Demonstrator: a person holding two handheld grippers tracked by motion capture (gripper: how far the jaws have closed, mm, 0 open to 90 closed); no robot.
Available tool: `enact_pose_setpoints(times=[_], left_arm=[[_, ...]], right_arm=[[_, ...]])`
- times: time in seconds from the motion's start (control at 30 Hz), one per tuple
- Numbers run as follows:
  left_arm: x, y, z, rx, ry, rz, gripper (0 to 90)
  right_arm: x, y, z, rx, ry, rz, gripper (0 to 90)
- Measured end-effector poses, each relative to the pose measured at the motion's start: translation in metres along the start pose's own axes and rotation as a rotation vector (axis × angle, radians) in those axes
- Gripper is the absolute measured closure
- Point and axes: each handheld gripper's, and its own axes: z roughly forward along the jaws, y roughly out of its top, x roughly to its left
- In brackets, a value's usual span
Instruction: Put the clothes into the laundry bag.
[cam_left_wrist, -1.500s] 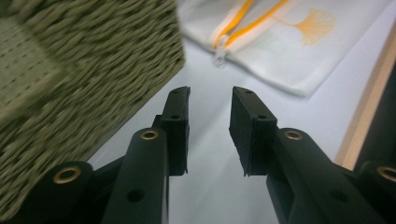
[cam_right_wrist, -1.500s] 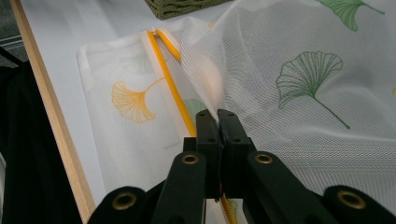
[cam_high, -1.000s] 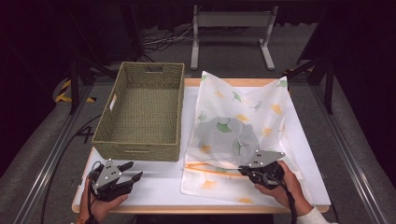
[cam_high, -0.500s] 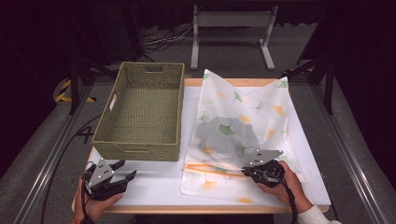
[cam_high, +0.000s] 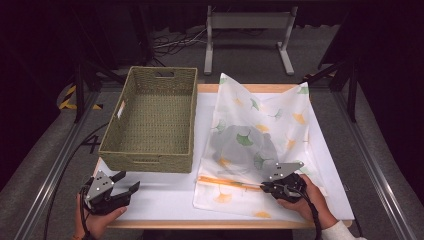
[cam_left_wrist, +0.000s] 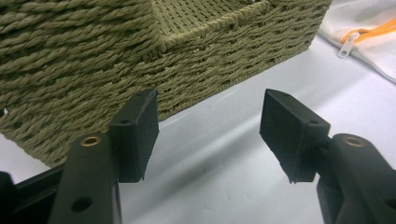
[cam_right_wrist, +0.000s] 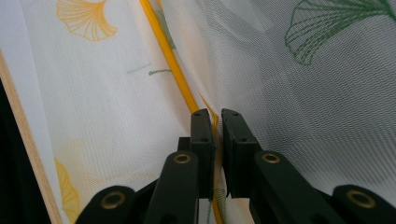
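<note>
1. A woven basket (cam_high: 152, 122) stands on the left half of the tabletop (cam_high: 165, 200); nothing can be made out inside it.
2. A white mesh bag (cam_high: 260, 145) printed with green and orange leaves lies on the right half, just beside the basket. A dark rounded thing (cam_high: 235, 145) shows through the mesh near its middle; what it is cannot be told.
3. An orange zipper (cam_high: 225, 182) runs across the bag near its near edge.
4. The right claw (cam_high: 264, 187) sits at the near right, its jaws pressed together on the zipper's orange edge, as the right gripper view (cam_right_wrist: 217, 126) shows.
5. The left claw (cam_high: 125, 184) hovers at the near left, just in front of the basket's near wall (cam_left_wrist: 140, 60), jaws spread with nothing between them.
6. The left claw's jaws have just been opening; they stand wider than a second ago.
7. The bag's far part looks more lifted and puffed than before, and the dark shape inside reads more clearly.
8. Basket and both hands sit about where they were.
</note>
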Motion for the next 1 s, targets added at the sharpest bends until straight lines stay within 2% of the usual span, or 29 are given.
enact_pose_setpoints(times=[0.1, 0.17, 0.37, 0.47, 0.67, 0.83, 0.9, 1.0], left_arm=[[0.002, -0.002, -0.001, -0.003, 0.009, -0.017, 36.2], [0.003, -0.002, -0.001, -0.002, 0.017, -0.024, 35.4], [0.008, -0.004, -0.003, -0.015, 0.036, -0.057, 34.3], [0.007, -0.003, -0.006, -0.035, 0.049, -0.061, 34.3], [0.007, -0.002, -0.002, -0.024, 0.047, -0.055, 33.4], [0.007, -0.002, -0.002, -0.02, 0.047, -0.057, 32.7], [0.006, -0.002, -0.002, -0.02, 0.048, -0.056, 32.5], [0.007, -0.002, -0.003, -0.02, 0.046, -0.052, 32.3]], right_arm=[[-0.002, -0.002, 0.0, 0.006, 0.002, 0.008, 84.5], [-0.005, -0.005, -0.001, 0.004, 0.014, 0.021, 85.0], [-0.012, -0.015, -0.008, 0.002, 0.009, 0.065, 82.8], [-0.01, -0.018, -0.011, 0.008, 0.004, 0.065, 80.6], [-0.007, -0.024, -0.017, 0.001, -0.003, 0.058, 77.7], [-0.002, -0.029, -0.022, -0.026, -0.045, 0.041, 76.8], [0.0, -0.031, -0.025, -0.037, -0.048, 0.038, 76.0], [0.003, -0.033, -0.031, -0.063, -0.063, 0.031, 71.7]])
